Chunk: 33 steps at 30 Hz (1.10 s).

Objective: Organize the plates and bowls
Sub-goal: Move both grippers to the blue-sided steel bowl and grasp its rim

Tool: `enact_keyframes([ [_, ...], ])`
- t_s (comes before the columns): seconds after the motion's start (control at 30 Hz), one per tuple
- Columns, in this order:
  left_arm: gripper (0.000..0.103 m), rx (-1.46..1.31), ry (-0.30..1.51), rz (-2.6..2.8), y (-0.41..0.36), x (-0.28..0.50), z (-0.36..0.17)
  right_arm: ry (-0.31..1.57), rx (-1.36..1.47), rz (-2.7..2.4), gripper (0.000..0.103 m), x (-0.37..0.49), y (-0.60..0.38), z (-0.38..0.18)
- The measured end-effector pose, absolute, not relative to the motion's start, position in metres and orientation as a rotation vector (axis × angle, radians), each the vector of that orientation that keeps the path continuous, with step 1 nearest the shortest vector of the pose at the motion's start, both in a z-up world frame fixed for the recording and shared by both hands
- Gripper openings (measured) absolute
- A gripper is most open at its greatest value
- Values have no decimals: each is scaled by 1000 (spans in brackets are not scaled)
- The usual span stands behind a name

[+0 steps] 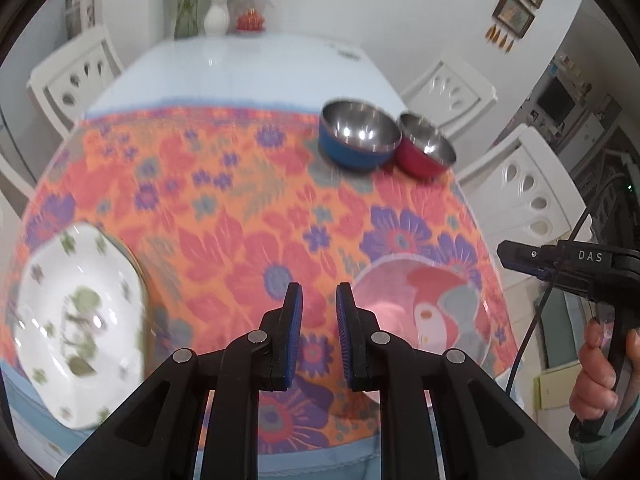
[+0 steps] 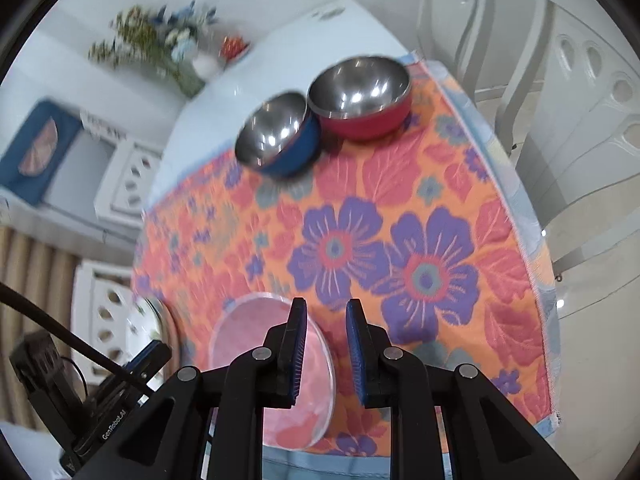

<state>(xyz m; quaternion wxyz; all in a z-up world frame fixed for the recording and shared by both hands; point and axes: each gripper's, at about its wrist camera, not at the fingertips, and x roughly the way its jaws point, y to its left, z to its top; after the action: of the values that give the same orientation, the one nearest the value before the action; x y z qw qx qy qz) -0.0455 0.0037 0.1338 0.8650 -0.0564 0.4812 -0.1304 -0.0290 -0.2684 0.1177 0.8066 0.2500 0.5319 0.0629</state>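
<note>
A white plate with green flowers (image 1: 76,320) lies at the near left of the floral cloth. A pink cartoon plate (image 1: 424,312) lies at the near right; it also shows in the right wrist view (image 2: 260,340). A blue steel bowl (image 1: 358,140) and a red steel bowl (image 1: 426,150) stand side by side at the far right, also seen in the right wrist view as the blue bowl (image 2: 280,132) and the red bowl (image 2: 360,96). My left gripper (image 1: 319,300) hovers open and empty between the plates. My right gripper (image 2: 326,312) is open and empty above the pink plate's right edge.
The orange floral cloth (image 1: 240,208) covers the near half of a pale blue table (image 1: 240,72). Vases with flowers (image 1: 216,8) stand at the far end. White chairs (image 1: 532,188) surround the table. The right gripper body (image 1: 580,268) is at the table's right.
</note>
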Motion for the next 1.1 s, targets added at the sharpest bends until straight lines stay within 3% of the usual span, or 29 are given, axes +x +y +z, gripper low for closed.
enact_keyframes([
  [0.17, 15, -107, 965, -289, 3, -36, 153, 1110, 575, 117, 21, -25, -276, 125],
  [0.2, 21, -107, 963, -293, 2, -34, 155, 1100, 580, 111, 22, -24, -277, 126],
  [0.27, 35, -103, 960, -282, 0, -26, 158, 1072, 600, 94, 34, -22, -281, 129],
  [0.3, 42, -99, 955, -270, -1, -22, 160, 1062, 611, 93, 52, -21, -284, 131],
  [0.33, 47, -95, 946, -267, -2, -17, 161, 1044, 621, 89, 62, -20, -286, 132],
  [0.43, 58, -101, 934, -280, -5, 1, 166, 1025, 602, 78, 62, -13, -286, 135],
  [0.67, 58, -207, 963, -355, -21, 72, 162, 1017, 591, 90, 62, 26, -275, 132],
  [1.1, 53, -320, 1149, -366, -44, 191, 84, 1111, 632, 147, 59, 108, -253, 89],
])
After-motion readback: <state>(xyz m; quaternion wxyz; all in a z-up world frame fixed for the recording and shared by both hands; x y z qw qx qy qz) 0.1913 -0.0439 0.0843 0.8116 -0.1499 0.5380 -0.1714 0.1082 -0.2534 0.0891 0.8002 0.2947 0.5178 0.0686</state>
